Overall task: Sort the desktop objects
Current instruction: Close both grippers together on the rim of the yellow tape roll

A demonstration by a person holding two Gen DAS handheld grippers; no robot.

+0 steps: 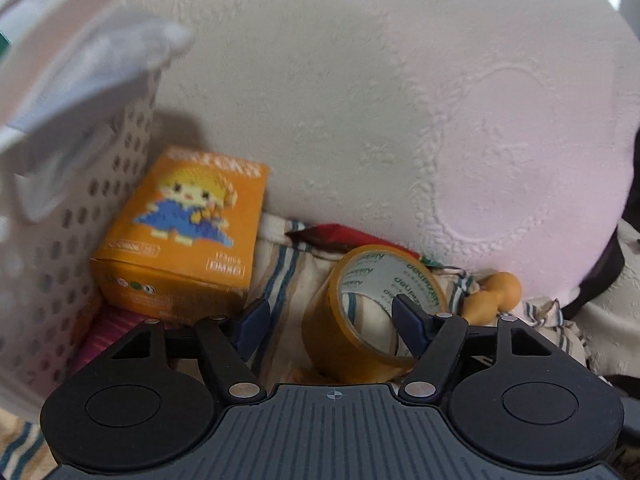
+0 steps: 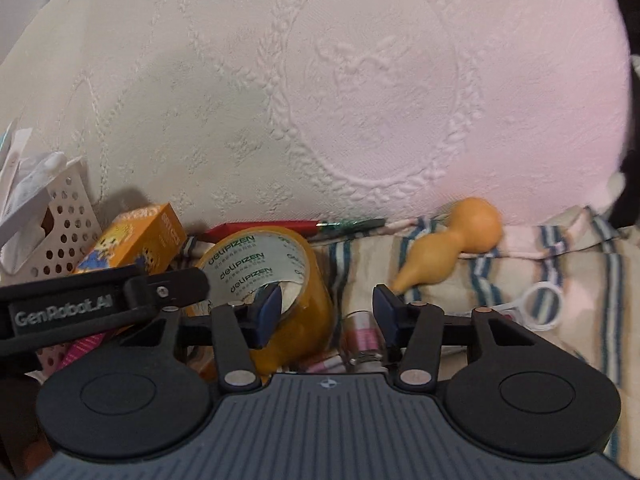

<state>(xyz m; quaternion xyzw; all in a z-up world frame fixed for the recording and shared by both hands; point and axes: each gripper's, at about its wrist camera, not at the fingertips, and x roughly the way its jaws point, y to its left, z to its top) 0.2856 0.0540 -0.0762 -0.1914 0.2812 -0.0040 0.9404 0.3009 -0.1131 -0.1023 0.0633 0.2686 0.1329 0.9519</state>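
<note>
Embossed white fabric (image 1: pixel 360 100) with a raised wreath pattern fills the background of both views, meeting a striped cloth (image 2: pixel 560 280) that covers the surface below.

From the left wrist, the left claw (image 1: pixel 334 324) is spread wide. Its right blue finger sits inside the ring of a brown packing-tape roll (image 1: pixel 360 320) at about 5 o'clock; its left finger is outside the roll, near an orange building-block box (image 1: pixel 184 236) at 8 o'clock. That box leans against a white perforated basket (image 1: pixel 80 216) at 9 o'clock, which this view shows large and blurred. A red wrapper (image 1: pixel 340 236) lies behind the roll, and only the tip of an orange gourd (image 1: pixel 496 292) peeks out at 4 o'clock.

From the right wrist, the right claw (image 2: pixel 326 312) is also spread, gripping nothing. Its left finger overlaps the tape roll (image 2: pixel 272 280), though contact cannot be judged. Only here can the printed "deli" lettering inside the core be read, the whole gourd (image 2: pixel 452 244) be seen at 2 o'clock, and a small glass bottle (image 2: pixel 362 336) with a pink label between the fingers. A white plastic ring (image 2: pixel 540 306) lies at 3 o'clock. The left gripper's black arm (image 2: pixel 80 304) crosses at 9 o'clock.
</note>
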